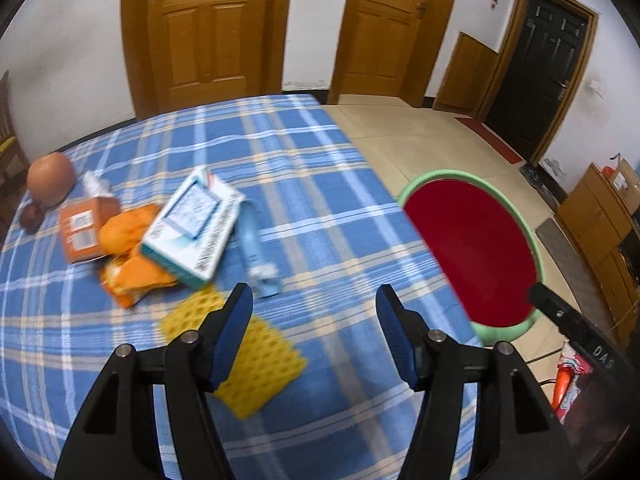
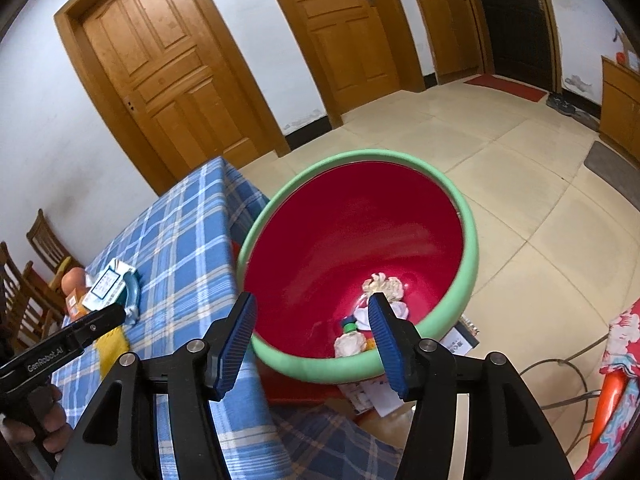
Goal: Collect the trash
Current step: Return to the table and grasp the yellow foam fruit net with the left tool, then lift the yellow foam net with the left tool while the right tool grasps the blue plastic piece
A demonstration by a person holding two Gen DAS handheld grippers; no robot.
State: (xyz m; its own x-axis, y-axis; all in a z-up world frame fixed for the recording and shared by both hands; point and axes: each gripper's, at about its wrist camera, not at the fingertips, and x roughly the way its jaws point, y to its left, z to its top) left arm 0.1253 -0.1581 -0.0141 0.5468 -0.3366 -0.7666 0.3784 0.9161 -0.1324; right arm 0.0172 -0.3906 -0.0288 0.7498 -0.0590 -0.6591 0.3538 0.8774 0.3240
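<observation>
Trash lies scattered on the blue checked tablecloth [image 1: 320,168], ahead and to the left of the left tongs [image 1: 314,312]. Farthest left sits a brown round fruit [image 1: 50,178] with a small dark one [image 1: 32,216] just beside it. Next comes an orange carton [image 1: 82,232], then crumpled orange wrappers [image 1: 132,264] touching it. A white and teal box [image 1: 196,224] rests tilted on top of those wrappers. Just right of the box lies a pale blue tube [image 1: 254,248], straight ahead of the left finger. A yellow foam net [image 1: 256,364] lies partly under that finger. The left tongs stand spread with nothing between the pads.

Off the table's right edge, to the right of the left tongs, stands a red bin with a green rim [image 2: 468,216]. The right tongs [image 2: 314,320] hang over its near rim, spread and holding nothing. Inside the bin, past the right finger, lie crumpled paper scraps [image 2: 384,284] and a small green-capped item [image 2: 350,326]. More papers [image 2: 376,396] lie on the floor beneath the bin's near side.
</observation>
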